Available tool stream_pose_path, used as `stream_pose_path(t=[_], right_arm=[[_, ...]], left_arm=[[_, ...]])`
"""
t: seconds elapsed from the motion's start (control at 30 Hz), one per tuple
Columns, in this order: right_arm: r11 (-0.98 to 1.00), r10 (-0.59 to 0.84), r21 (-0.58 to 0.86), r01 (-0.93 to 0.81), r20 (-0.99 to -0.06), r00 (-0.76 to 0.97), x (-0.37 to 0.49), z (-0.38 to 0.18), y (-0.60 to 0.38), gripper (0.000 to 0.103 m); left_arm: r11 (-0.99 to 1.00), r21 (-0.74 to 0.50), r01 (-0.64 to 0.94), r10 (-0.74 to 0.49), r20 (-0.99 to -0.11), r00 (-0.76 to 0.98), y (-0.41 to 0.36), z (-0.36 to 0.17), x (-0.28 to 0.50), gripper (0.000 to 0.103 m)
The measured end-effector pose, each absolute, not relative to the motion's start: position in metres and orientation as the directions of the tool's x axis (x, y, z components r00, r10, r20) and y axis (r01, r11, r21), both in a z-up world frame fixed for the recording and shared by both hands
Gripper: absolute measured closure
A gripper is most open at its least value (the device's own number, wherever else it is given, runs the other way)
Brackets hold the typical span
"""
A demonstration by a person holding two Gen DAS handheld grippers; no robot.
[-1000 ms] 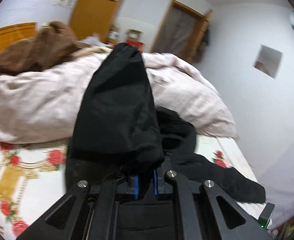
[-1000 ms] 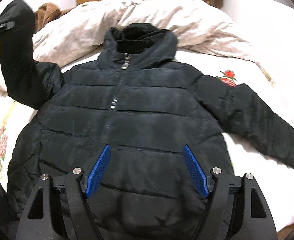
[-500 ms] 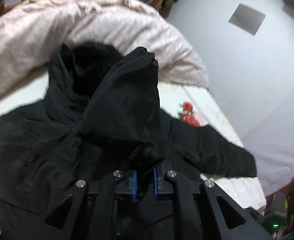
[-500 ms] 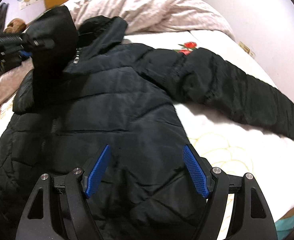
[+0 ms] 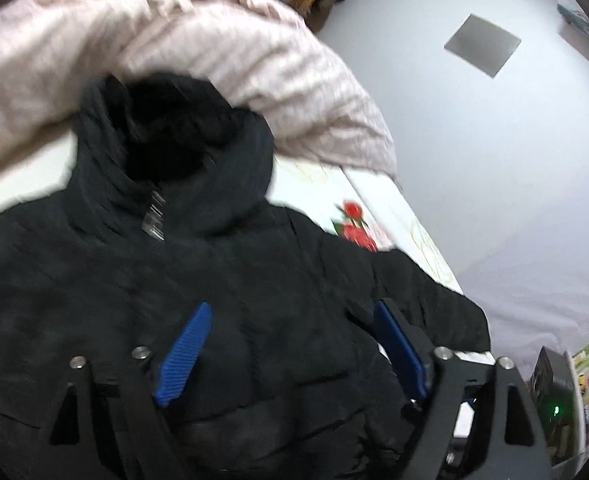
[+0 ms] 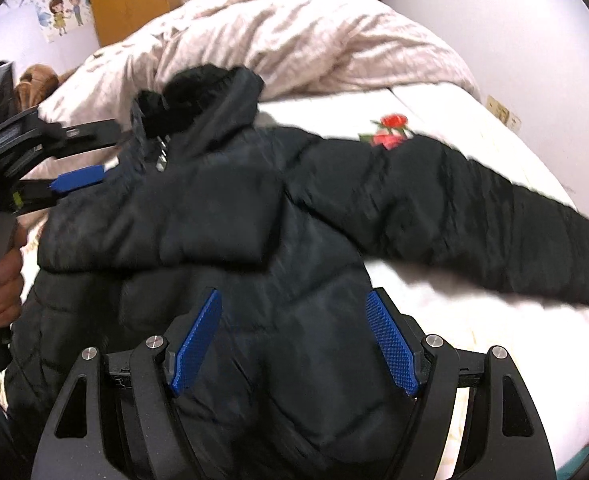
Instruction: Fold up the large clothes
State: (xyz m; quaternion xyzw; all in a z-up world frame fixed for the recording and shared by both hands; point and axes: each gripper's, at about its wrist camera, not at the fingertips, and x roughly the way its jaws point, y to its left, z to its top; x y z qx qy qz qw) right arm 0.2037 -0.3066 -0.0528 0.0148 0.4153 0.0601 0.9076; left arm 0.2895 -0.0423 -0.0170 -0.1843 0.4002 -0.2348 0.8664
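Note:
A black hooded puffer jacket (image 6: 314,264) lies face up on the bed, hood (image 5: 166,140) towards the duvet. Its left sleeve (image 6: 182,220) is folded across the chest. The other sleeve (image 6: 474,216) stretches out to the right over the sheet. My left gripper (image 5: 292,308) hovers over the chest with its jaws opening and nothing pressed between the blue pads; in the right wrist view the left gripper (image 6: 94,156) sits beside the collar. My right gripper (image 6: 293,296) stands open above the jacket's lower body, holding nothing.
A crumpled pink duvet (image 6: 314,40) is heaped behind the hood. The white sheet with red roses (image 6: 434,112) shows at the right, where the bed ends near a pale wall (image 5: 494,160). A person's hand (image 6: 6,280) grips the left handle. A brown bundle (image 6: 34,80) lies far left.
My left gripper brought the sleeve down across the jacket's chest, then opened and let it go. The right gripper, still open, swung towards the outstretched sleeve.

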Motion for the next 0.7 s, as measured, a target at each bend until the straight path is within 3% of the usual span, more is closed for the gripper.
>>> stream_pose_path(t=[0.07, 0.17, 0.2, 0.23, 0.3, 0.4, 0.7], right_arm=[[0.990, 0.137, 0.077, -0.120, -0.738, 0.661, 0.215, -0.048, -0.296, 0.028], [0.984, 0.166, 0.075, -0.164, -0.735, 0.658, 0.238, -0.050, -0.277, 0.028], [0.981, 0.175, 0.077, -0.177, -0.740, 0.650, 0.246, -0.053, -0.271, 0.031], [0.979, 0.184, 0.077, -0.191, -0.745, 0.641, 0.258, -0.057, -0.264, 0.036], [0.977, 0.179, 0.061, -0.205, -0.759, 0.627, 0.280, -0.069, -0.253, 0.054], [0.978, 0.164, 0.054, -0.200, -0.789, 0.592, 0.314, -0.092, -0.243, 0.056], [0.981, 0.146, 0.045, -0.190, -0.815, 0.561, 0.344, -0.130, -0.240, 0.056]], left_arm=[[0.844, -0.477, 0.246, -0.516, -0.597, 0.614, -0.015, -0.009, 0.284, 0.016], [0.926, -0.359, 0.117, -0.339, -0.657, 0.673, 0.038, -0.018, 0.292, 0.017], [0.939, -0.338, 0.069, -0.294, -0.680, 0.672, 0.055, -0.026, 0.296, 0.019], [0.949, -0.315, 0.018, -0.246, -0.701, 0.670, 0.074, -0.035, 0.299, 0.027], [0.964, -0.256, -0.072, -0.151, -0.749, 0.645, 0.108, -0.054, 0.305, 0.039], [0.962, -0.234, -0.137, -0.103, -0.783, 0.613, 0.131, -0.080, 0.312, 0.047], [0.979, -0.166, -0.119, -0.060, -0.793, 0.607, 0.126, -0.120, 0.308, 0.047]])
